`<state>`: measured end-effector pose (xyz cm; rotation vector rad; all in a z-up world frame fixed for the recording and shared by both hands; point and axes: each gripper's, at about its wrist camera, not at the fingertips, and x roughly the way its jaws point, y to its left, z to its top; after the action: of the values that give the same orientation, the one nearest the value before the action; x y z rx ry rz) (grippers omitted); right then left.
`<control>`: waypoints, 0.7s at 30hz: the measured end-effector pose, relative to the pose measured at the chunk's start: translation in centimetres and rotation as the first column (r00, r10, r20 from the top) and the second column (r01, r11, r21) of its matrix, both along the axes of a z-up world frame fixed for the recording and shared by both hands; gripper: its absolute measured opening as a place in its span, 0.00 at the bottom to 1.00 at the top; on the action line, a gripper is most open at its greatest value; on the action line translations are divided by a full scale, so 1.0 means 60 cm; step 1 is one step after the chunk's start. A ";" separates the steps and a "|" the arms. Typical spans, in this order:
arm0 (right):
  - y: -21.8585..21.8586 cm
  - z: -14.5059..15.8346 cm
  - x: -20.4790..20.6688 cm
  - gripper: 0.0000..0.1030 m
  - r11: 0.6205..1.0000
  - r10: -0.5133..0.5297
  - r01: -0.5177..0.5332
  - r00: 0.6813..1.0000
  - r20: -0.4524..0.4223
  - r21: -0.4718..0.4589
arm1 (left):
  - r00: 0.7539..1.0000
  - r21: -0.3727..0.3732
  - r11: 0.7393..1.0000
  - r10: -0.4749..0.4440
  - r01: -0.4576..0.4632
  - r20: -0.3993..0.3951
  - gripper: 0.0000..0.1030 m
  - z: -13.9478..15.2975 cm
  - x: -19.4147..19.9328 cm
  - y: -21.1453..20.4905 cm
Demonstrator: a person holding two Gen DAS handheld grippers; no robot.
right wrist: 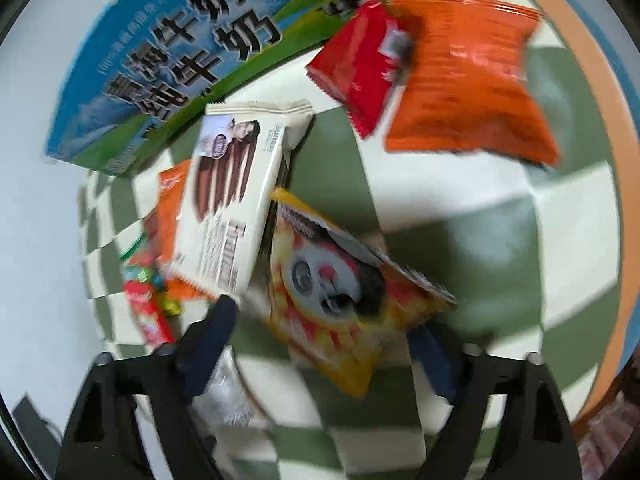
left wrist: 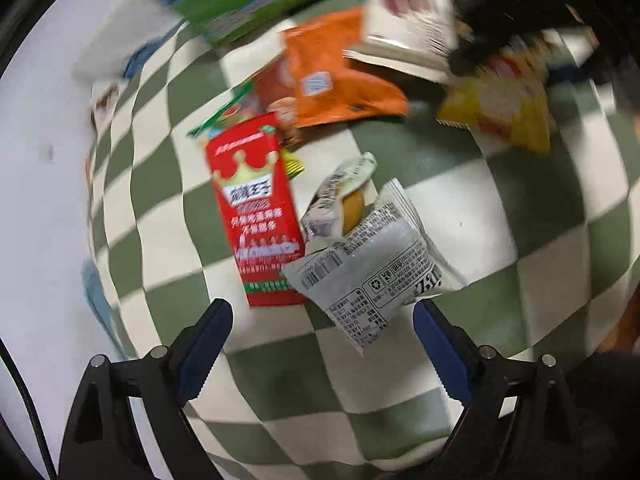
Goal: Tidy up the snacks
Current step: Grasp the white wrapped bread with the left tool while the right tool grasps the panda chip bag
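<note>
Snacks lie on a green and white checkered cloth (left wrist: 500,208). In the left wrist view my left gripper (left wrist: 322,326) is open just above a grey-white packet (left wrist: 372,276), beside a red crowned carton (left wrist: 256,216) and a small cake packet (left wrist: 340,196). An orange bag (left wrist: 332,80), a white biscuit pack (left wrist: 408,20) and a yellow bag (left wrist: 504,108) lie farther off. In the right wrist view my right gripper (right wrist: 324,322) is open around the lower part of the yellow panda bag (right wrist: 340,296); the white biscuit pack (right wrist: 236,200) lies just left of it.
A blue and green milk box (right wrist: 172,64) stands at the back left. A red packet (right wrist: 360,60) and a large orange bag (right wrist: 468,80) lie at the back right. The cloth's orange border (right wrist: 600,80) curves along the right. White table (left wrist: 48,200) lies left.
</note>
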<state>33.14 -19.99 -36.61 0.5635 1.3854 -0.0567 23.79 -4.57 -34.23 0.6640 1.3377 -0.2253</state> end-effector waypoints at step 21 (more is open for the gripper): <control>-0.031 0.008 -0.062 0.69 0.908 0.368 -0.381 0.924 -0.101 -0.174 | 0.863 -0.234 0.844 0.411 -0.482 -0.295 0.74 -0.048 0.123 -0.001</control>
<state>29.44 -21.85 -36.11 0.1286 1.5135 0.1030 31.18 -4.65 -37.09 0.0504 1.6070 -0.1216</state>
